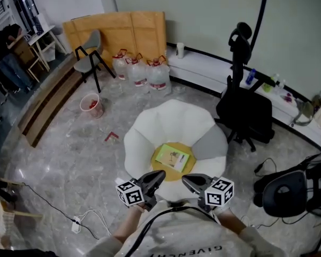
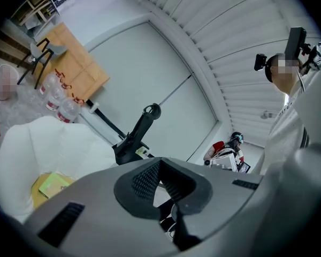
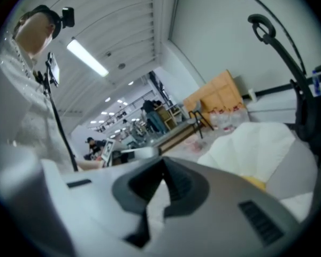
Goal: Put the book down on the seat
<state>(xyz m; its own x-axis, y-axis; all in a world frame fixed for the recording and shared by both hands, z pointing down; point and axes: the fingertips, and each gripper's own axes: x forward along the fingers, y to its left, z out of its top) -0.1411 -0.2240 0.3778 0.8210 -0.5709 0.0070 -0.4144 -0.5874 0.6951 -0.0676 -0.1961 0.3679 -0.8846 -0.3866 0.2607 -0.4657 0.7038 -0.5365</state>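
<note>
Left gripper (image 1: 158, 174) hangs clenched and empty over the near edge of the white petal-shaped seat (image 1: 150, 123). Just beyond, between the two grippers, the green book (image 1: 173, 157) lies flat on the seat's yellow cushion (image 1: 173, 174), touched by neither. Right gripper (image 1: 186, 180), close beside the left, is likewise clenched on nothing.

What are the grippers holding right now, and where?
Nothing: left gripper and right gripper are shut and empty; the book lies flat on the yellow seat.
</note>
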